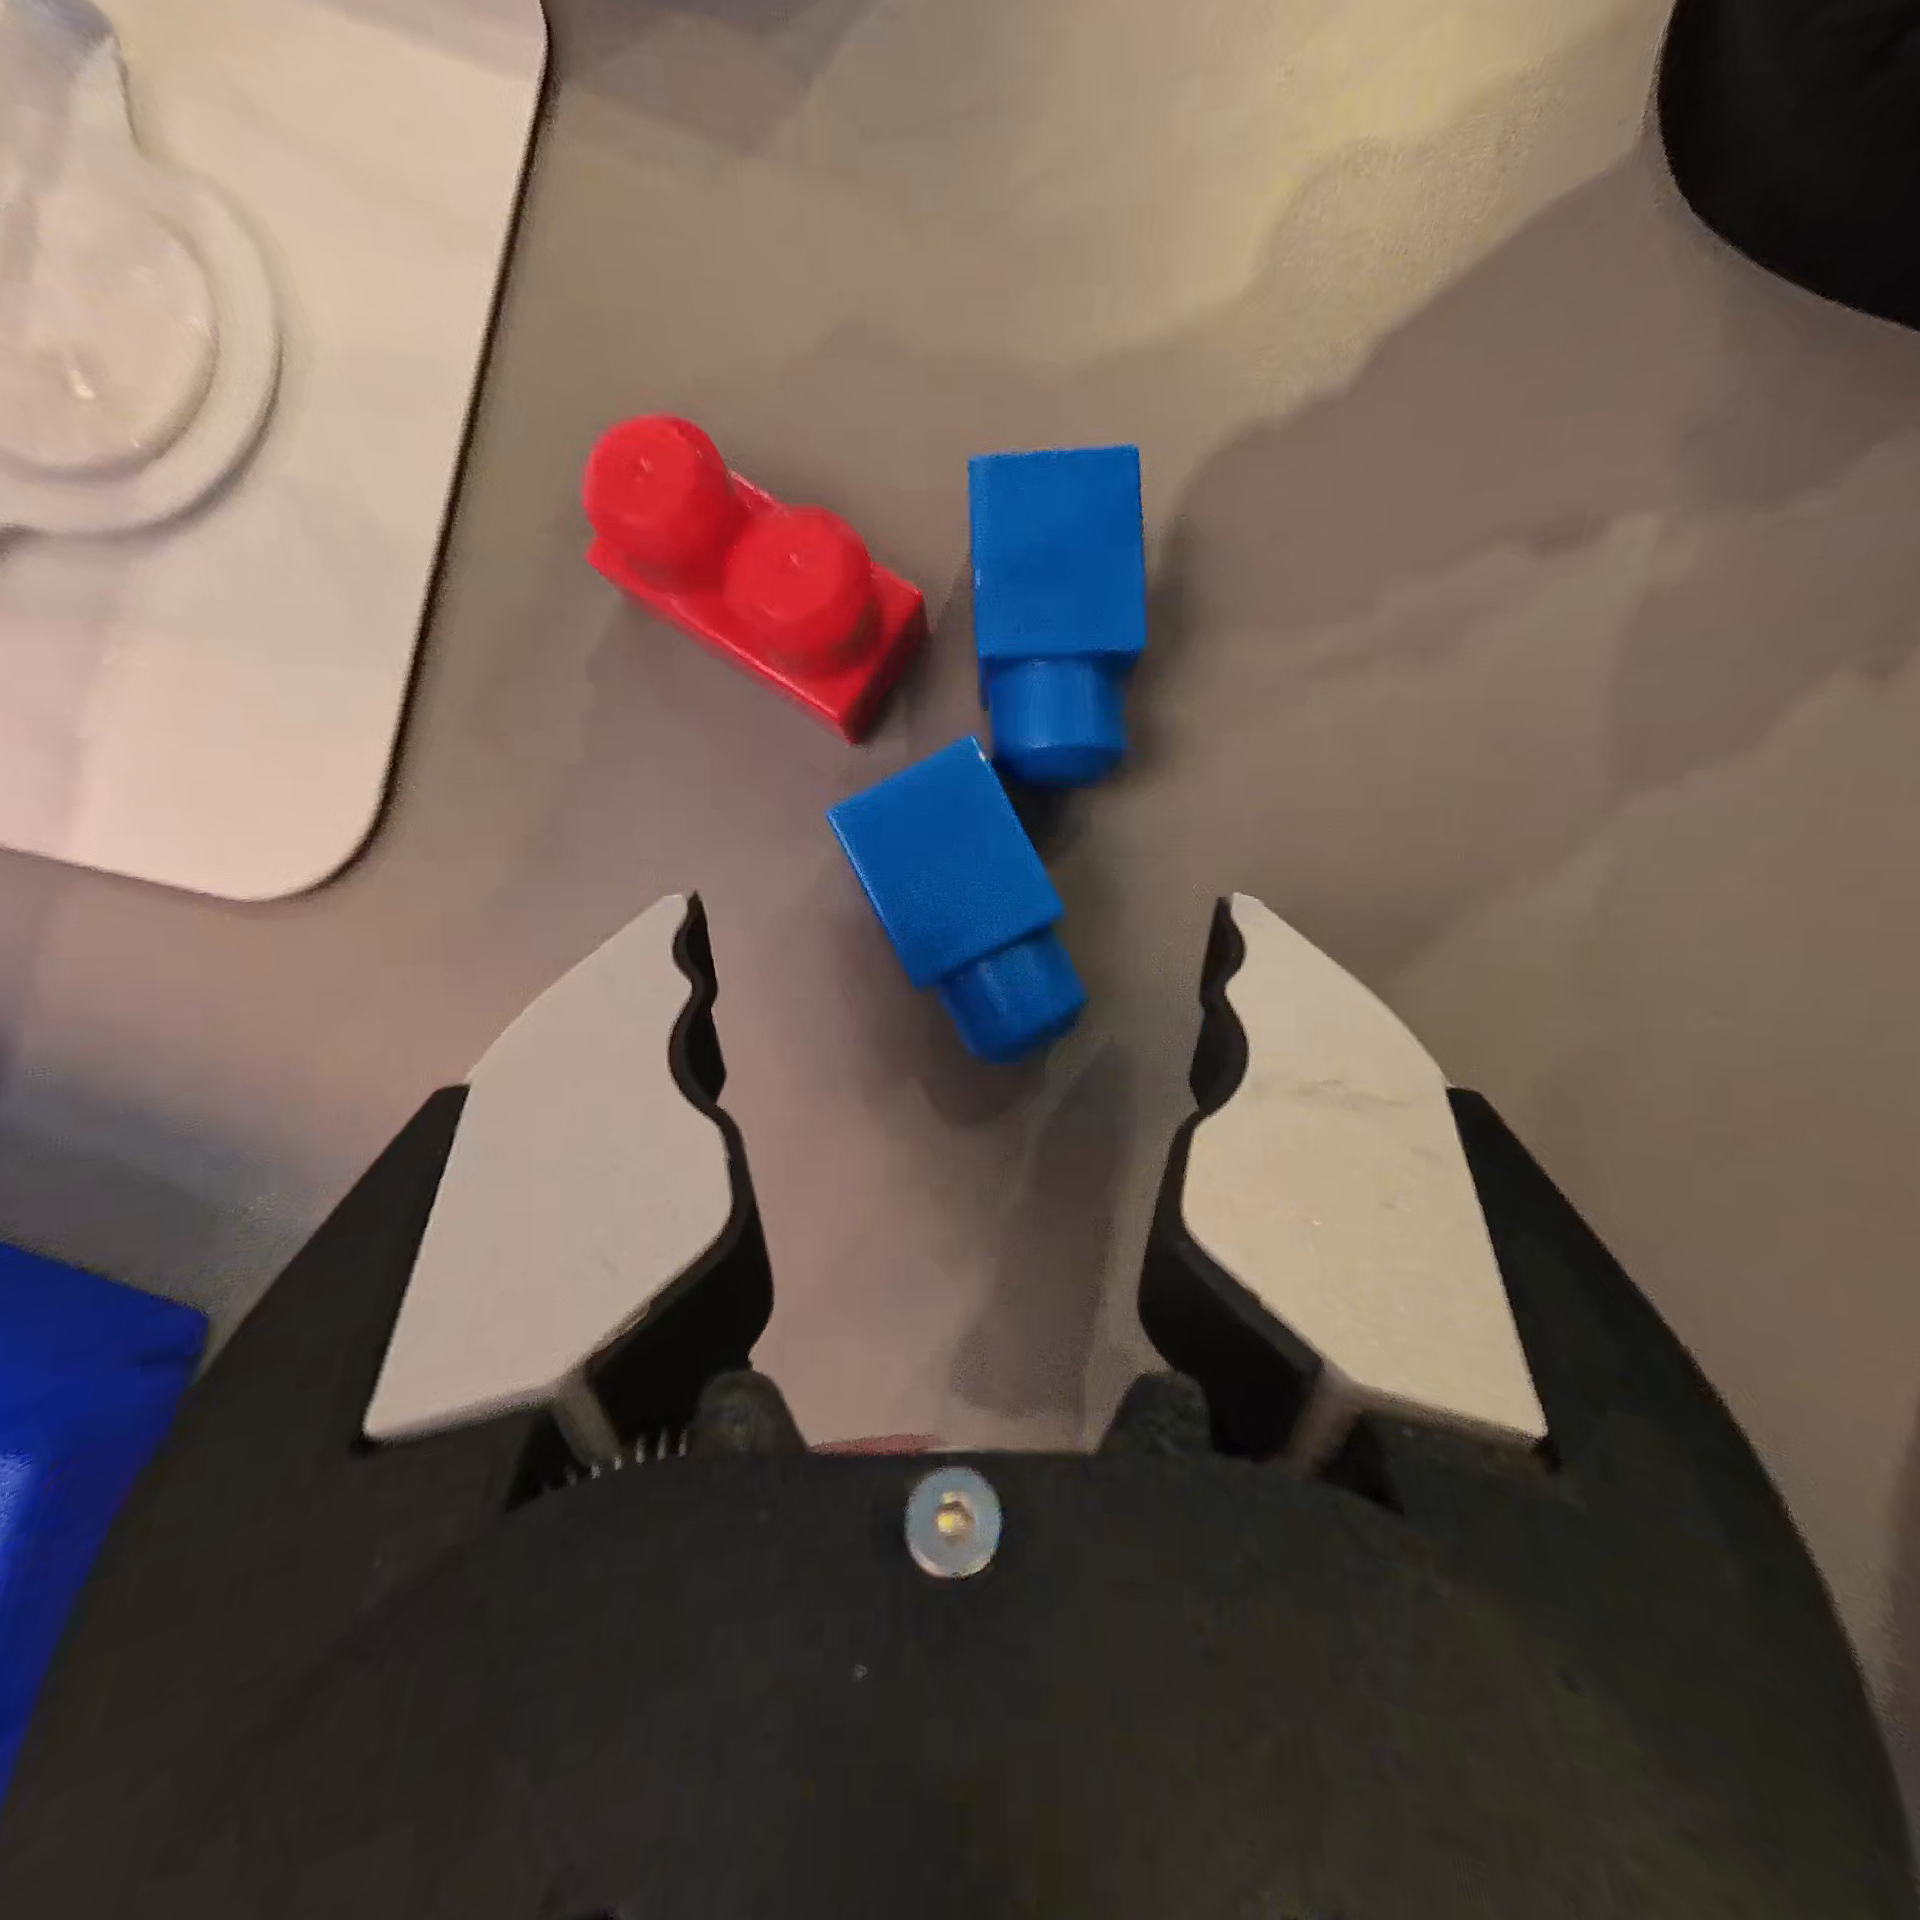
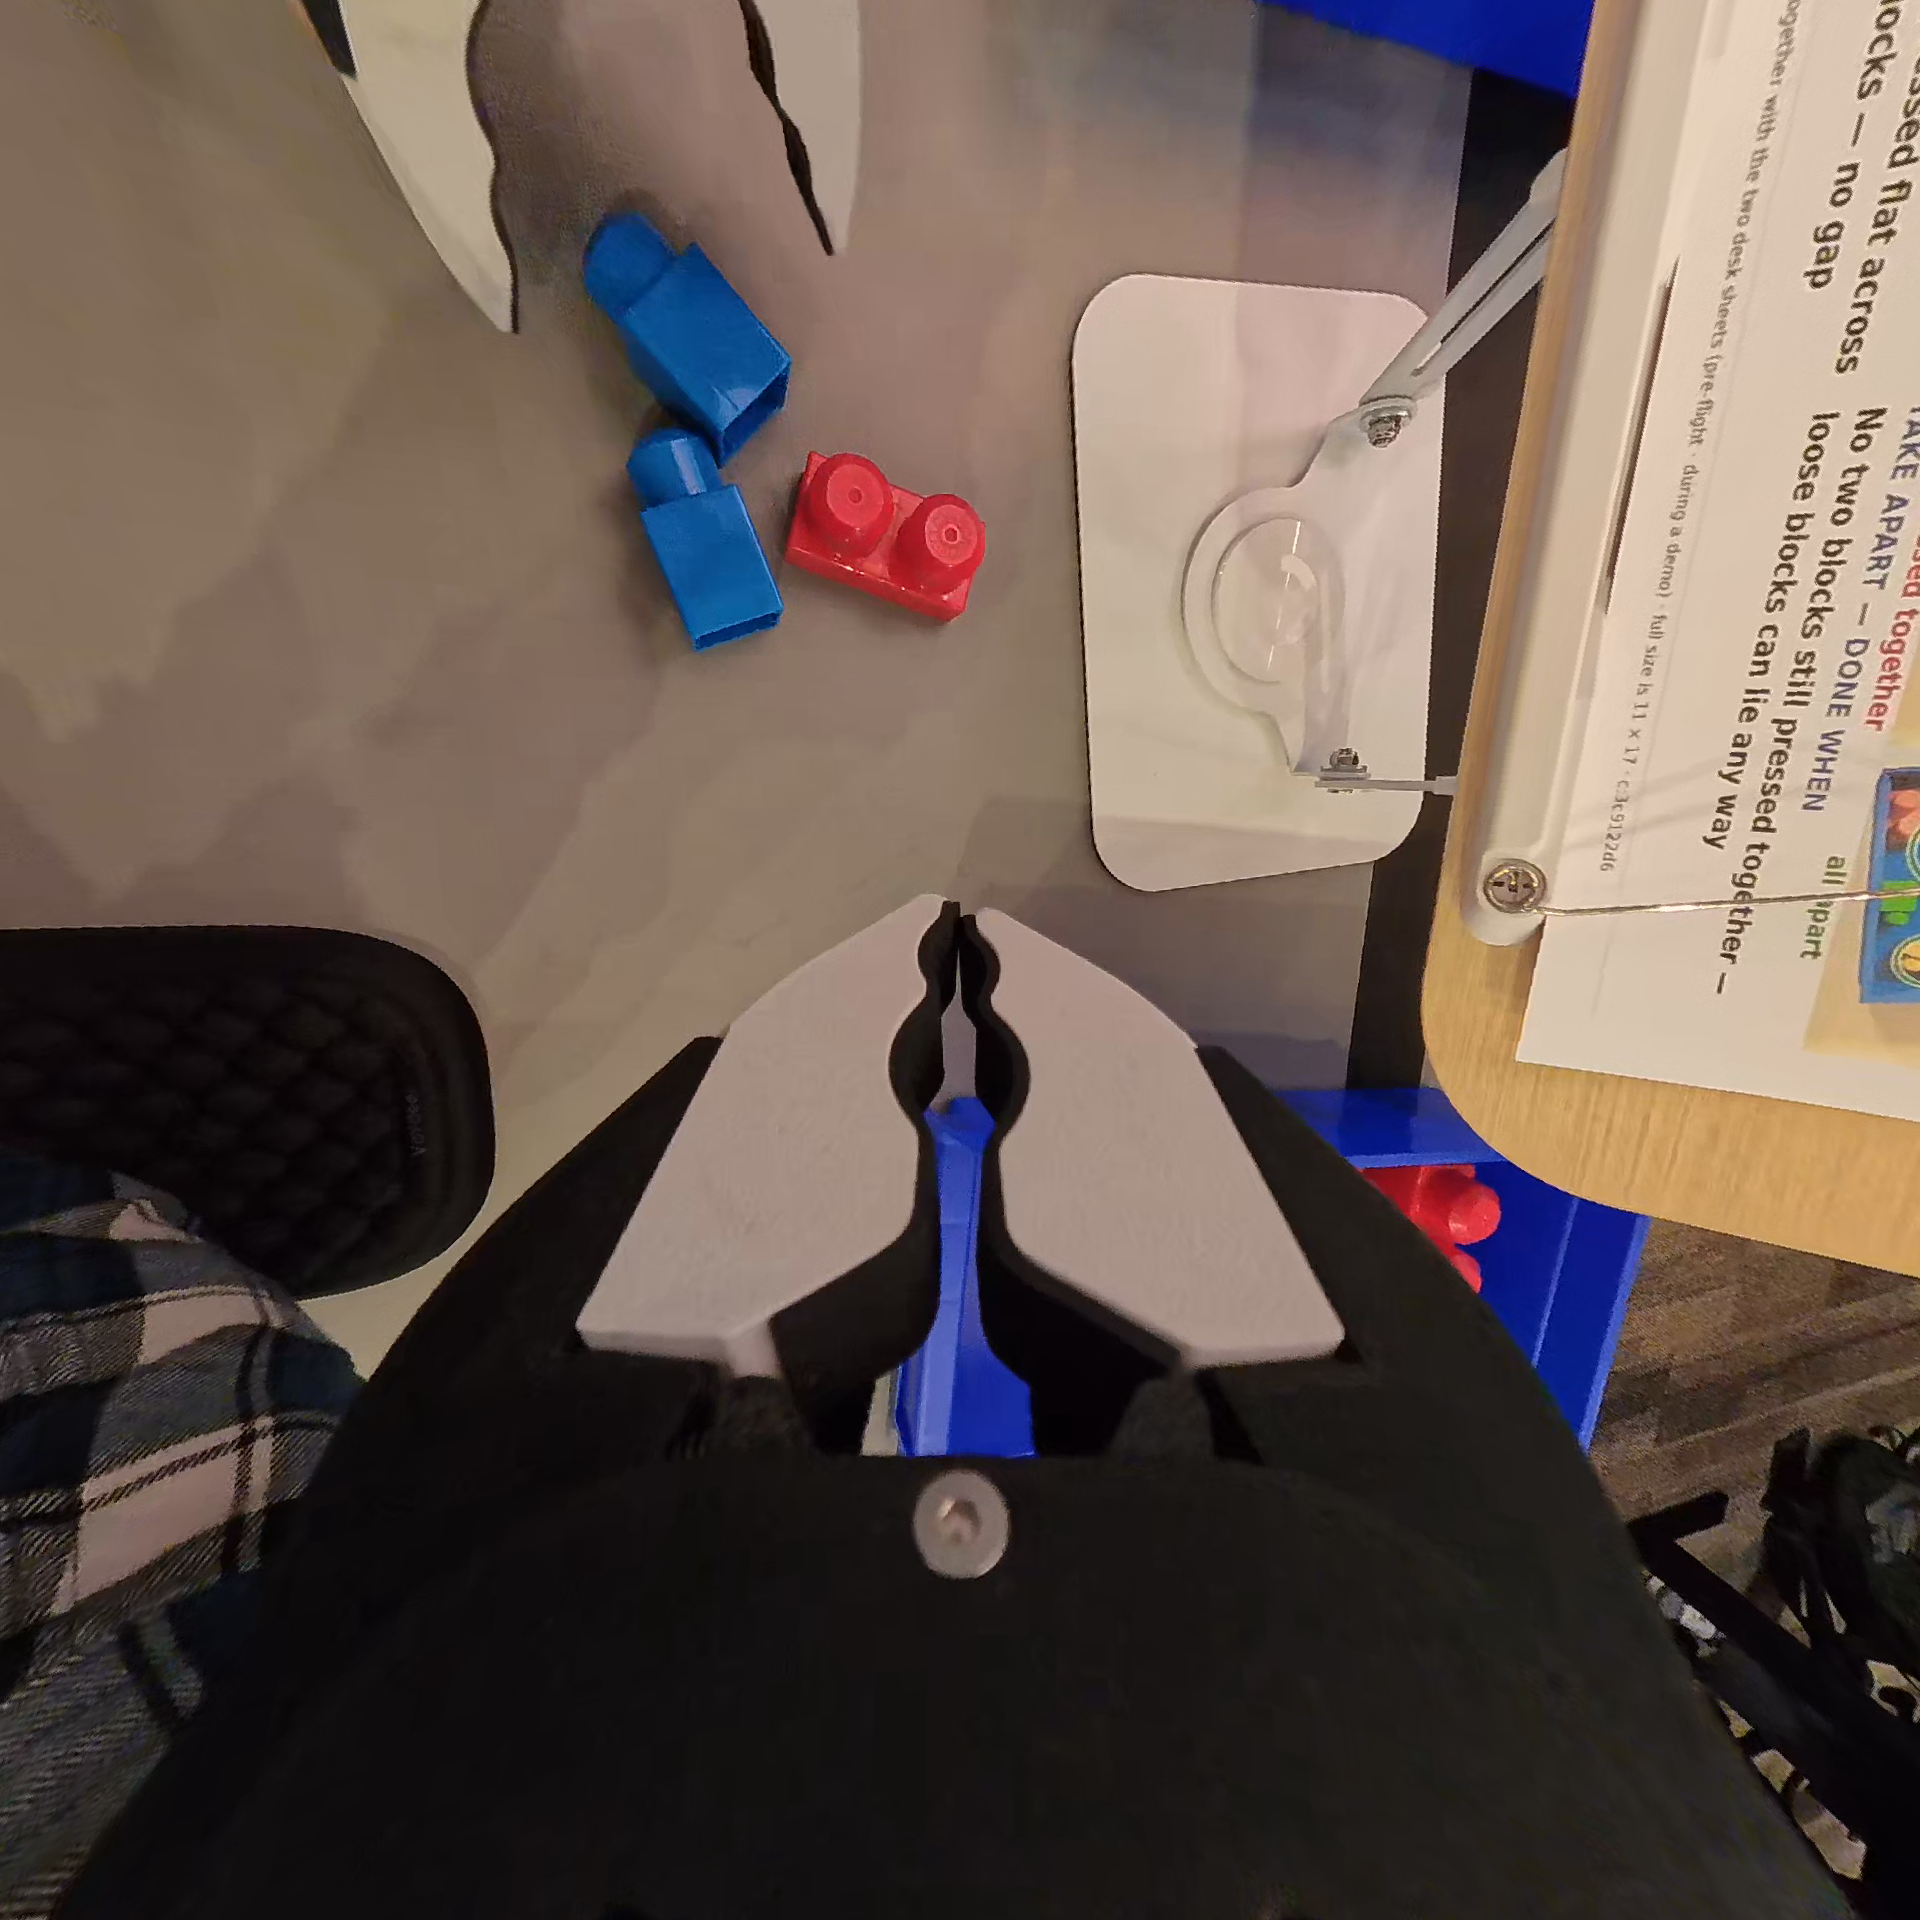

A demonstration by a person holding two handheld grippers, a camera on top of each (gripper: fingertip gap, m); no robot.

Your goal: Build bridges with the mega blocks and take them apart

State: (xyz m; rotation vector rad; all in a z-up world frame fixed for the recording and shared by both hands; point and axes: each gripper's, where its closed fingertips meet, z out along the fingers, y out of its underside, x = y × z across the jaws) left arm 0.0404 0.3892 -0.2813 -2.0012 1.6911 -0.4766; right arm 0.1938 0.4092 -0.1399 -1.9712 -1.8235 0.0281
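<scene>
Three loose blocks lie on the grey table. A red two-stud block (image 1: 753,592) sits upright at centre left. A blue one-stud block (image 1: 1055,608) lies on its side to its right. A second blue one-stud block (image 1: 956,899) lies on its side between my left gripper's (image 1: 961,909) fingertips; the pads stand well clear of it, so the gripper is open. In the right wrist view the same red block (image 2: 888,540) and blue blocks (image 2: 691,332) (image 2: 707,540) lie far ahead, with the left gripper's fingers (image 2: 436,177) at the top. My right gripper (image 2: 958,914) is shut, with nothing between its tips.
A white mat with a clear plastic fixture (image 1: 239,436) (image 2: 1257,582) lies beside the blocks. A wooden board with a printed sheet (image 2: 1704,582) stands at the right. A blue bin with red blocks (image 2: 1455,1216) sits under my right gripper. A black padded object (image 2: 239,1091) is at left. The tips of one gripper are about 20 cm away from the tips of the other. To the blue one-stud block (image 1: 1055,608): left tips about 6 cm, right tips about 20 cm. The right camera catches it too, in the right wrist view (image 2: 702,526).
</scene>
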